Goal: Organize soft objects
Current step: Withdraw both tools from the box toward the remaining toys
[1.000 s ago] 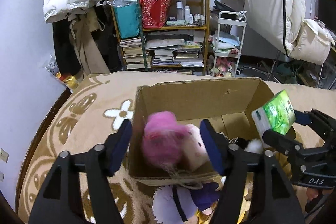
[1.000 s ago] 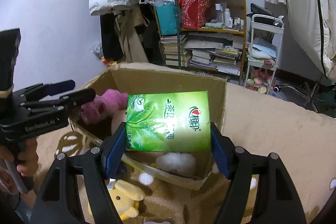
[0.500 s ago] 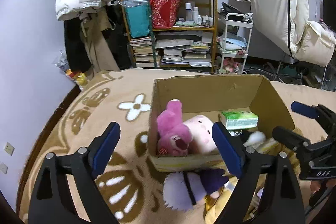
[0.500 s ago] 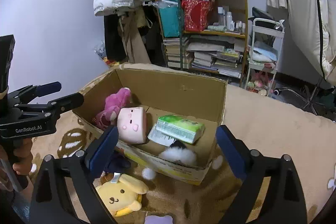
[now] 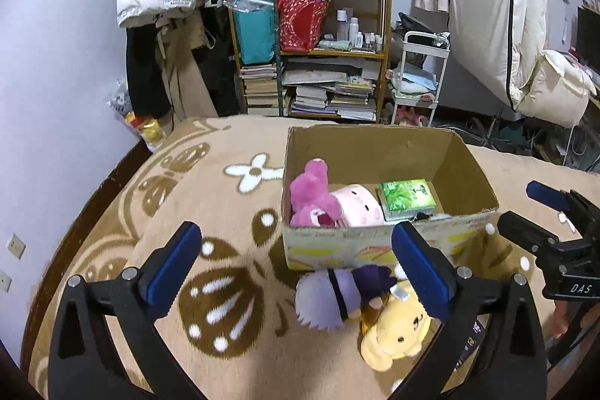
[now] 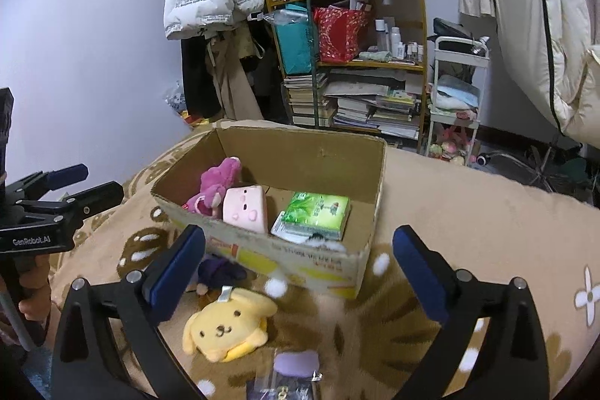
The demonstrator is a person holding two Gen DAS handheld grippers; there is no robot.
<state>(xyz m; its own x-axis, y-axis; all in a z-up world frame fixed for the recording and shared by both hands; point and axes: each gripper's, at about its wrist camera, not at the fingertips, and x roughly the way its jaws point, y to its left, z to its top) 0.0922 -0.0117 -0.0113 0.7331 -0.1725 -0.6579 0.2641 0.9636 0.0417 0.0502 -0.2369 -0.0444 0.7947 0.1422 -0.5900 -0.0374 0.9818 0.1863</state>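
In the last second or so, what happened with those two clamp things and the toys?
The right gripper let go of the green tissue pack, which now lies in the brown cardboard box. The left gripper released the pink plush bear there too. Both pulled back, open and empty. The yellow plush dog and purple plush toy stayed on the blanket.

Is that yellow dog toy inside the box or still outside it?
Outside. The yellow dog toy lies on the blanket in front of the cardboard box.

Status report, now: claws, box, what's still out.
Left claw open, empty; right claw likewise. Cardboard box holds pink plush, tissue pack. Yellow plush outside, in front.
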